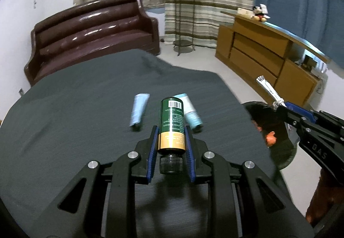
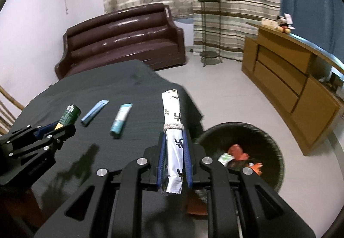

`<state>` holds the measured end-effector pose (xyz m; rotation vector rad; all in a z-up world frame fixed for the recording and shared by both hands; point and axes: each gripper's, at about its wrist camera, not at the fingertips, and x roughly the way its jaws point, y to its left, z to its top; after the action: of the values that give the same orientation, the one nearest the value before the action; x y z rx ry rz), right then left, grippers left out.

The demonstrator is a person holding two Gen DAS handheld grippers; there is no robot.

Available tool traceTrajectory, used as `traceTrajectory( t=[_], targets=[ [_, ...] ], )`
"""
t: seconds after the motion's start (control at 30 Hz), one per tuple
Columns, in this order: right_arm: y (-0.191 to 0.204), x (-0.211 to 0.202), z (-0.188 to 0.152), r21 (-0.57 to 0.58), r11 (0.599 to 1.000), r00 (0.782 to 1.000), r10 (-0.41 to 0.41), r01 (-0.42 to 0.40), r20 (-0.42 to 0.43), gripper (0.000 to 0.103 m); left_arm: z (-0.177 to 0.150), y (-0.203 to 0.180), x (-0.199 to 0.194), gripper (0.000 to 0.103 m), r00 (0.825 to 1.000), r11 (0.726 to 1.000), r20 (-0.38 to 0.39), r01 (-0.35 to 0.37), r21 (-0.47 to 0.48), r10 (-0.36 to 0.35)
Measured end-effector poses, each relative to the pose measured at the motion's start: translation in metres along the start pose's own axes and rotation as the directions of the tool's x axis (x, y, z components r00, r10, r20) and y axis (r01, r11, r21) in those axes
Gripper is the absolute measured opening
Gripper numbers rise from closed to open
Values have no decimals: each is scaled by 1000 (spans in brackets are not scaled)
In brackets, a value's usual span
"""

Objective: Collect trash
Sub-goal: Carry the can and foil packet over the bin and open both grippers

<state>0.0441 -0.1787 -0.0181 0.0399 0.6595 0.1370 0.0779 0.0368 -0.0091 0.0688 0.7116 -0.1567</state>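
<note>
My left gripper (image 1: 171, 133) is shut on a green and gold bottle (image 1: 172, 122) with a black cap, held above the dark table (image 1: 64, 130). The bottle also shows in the right wrist view (image 2: 68, 116). My right gripper (image 2: 174, 137) is shut on a rolled white wrapper (image 2: 173, 130) tied with string, near the table's right edge; the left wrist view shows that wrapper (image 1: 268, 89) too. Two light blue tubes (image 1: 138, 112) (image 1: 191, 112) lie on the table ahead. A black bin (image 2: 268, 143) with orange and white scraps stands on the floor to the right.
A brown sofa (image 2: 124, 42) stands behind the table. A wooden cabinet (image 2: 290, 79) runs along the right wall. A metal plant stand (image 2: 209, 29) with a potted plant stands by the curtains. Pale floor lies between table and cabinet.
</note>
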Motion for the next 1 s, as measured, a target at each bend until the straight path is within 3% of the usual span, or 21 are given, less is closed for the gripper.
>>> traceTrajectory(
  t=[0.5,1.0],
  targets=[
    [-72,-10,-6,88,988,992,-127,125,23,17,21,-97,25,23,994,988,24,106,109,-109],
    [-99,-4,-13,119,974,980,-199,195,25,17,24,-148,56,23,992,980,5,121,158,-123]
  ],
)
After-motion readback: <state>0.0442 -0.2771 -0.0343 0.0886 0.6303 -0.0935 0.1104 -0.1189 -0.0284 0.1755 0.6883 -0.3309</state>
